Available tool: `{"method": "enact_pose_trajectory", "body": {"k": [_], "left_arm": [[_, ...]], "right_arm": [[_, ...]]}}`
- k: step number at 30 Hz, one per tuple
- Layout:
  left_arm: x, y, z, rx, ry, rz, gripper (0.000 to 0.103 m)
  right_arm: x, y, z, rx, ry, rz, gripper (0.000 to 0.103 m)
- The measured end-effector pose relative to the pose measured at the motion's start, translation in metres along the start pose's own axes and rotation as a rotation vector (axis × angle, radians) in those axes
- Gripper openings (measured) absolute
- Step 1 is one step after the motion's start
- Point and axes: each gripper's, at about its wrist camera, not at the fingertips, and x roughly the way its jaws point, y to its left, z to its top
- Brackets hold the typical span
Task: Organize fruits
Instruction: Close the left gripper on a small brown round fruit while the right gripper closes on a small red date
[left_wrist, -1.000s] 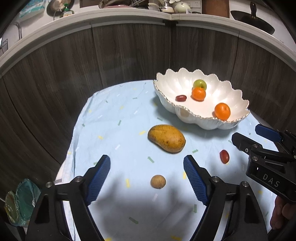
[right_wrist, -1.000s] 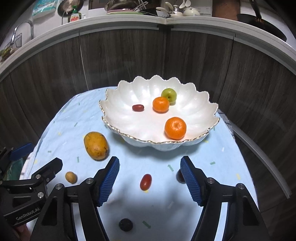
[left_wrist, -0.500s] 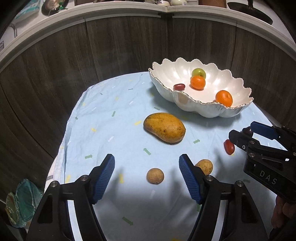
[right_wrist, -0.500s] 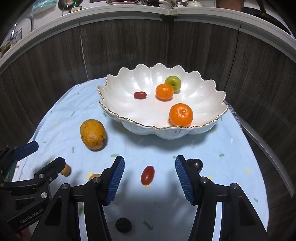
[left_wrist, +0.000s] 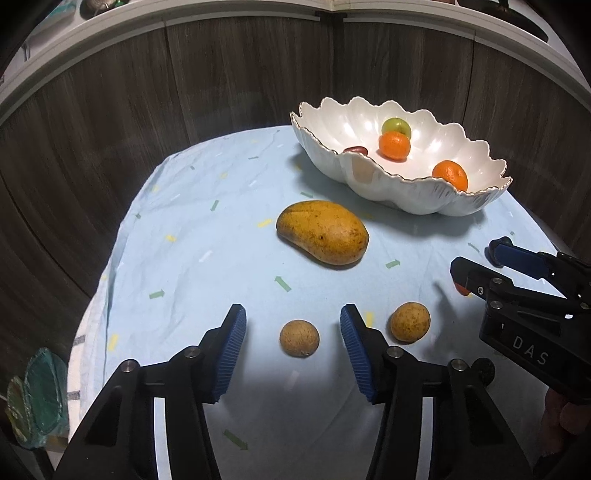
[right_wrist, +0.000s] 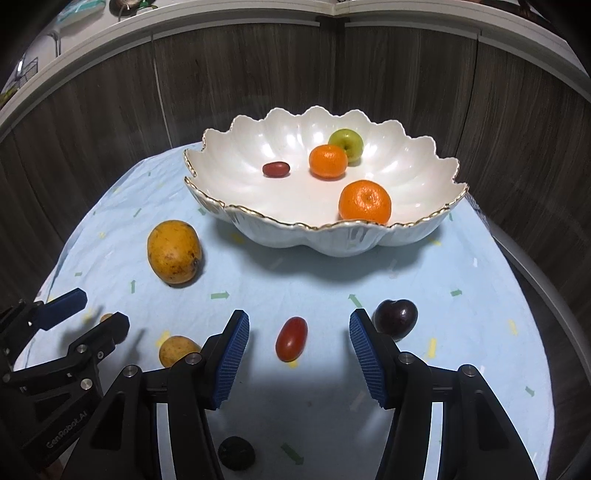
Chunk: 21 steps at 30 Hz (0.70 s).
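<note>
A white scalloped bowl (left_wrist: 424, 199) (right_wrist: 332, 236) holds two oranges, a green apple (right_wrist: 346, 143) and a red grape tomato (right_wrist: 276, 169). A mango (left_wrist: 322, 236) (right_wrist: 174, 252) lies on the blue cloth in front of it. My left gripper (left_wrist: 293, 334) is open, its jaws on either side of a small brown round fruit (left_wrist: 299, 338). A second brown fruit (left_wrist: 410, 322) lies just right of it. My right gripper (right_wrist: 299, 338) is open around a red grape tomato (right_wrist: 291, 338). A dark plum (right_wrist: 395, 318) sits by its right finger.
A small black fruit (right_wrist: 236, 453) lies under the right gripper. The round table is covered by a blue cloth (left_wrist: 207, 236) and backed by dark wood panels. A green mesh object (left_wrist: 35, 398) lies beyond the table's left edge.
Both grippers have moved forward and lower. The brown fruit now sits between the left jaws and the red tomato between the right jaws. A second brown fruit and the plum came into view.
</note>
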Motion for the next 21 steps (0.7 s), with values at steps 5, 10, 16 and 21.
{"method": "enact_pose_trajectory", "body": {"k": [5, 10, 16, 21], "left_arm": [[0.007, 0.001, -0.002, -0.016, 0.022, -0.015, 0.046], [0.008, 0.002, -0.005, -0.027, 0.033, -0.017, 0.044], [0.012, 0.004, -0.006, -0.037, 0.046, -0.026, 0.038], [0.013, 0.005, -0.007, -0.04, 0.047, -0.03, 0.037]], "right_arm": [[0.004, 0.001, 0.0, 0.001, 0.012, 0.01, 0.053], [0.006, 0.003, 0.0, -0.002, 0.015, 0.018, 0.051], [0.011, 0.004, -0.002, -0.005, 0.027, 0.021, 0.044], [0.015, 0.003, -0.005, -0.005, 0.038, 0.02, 0.039]]}}
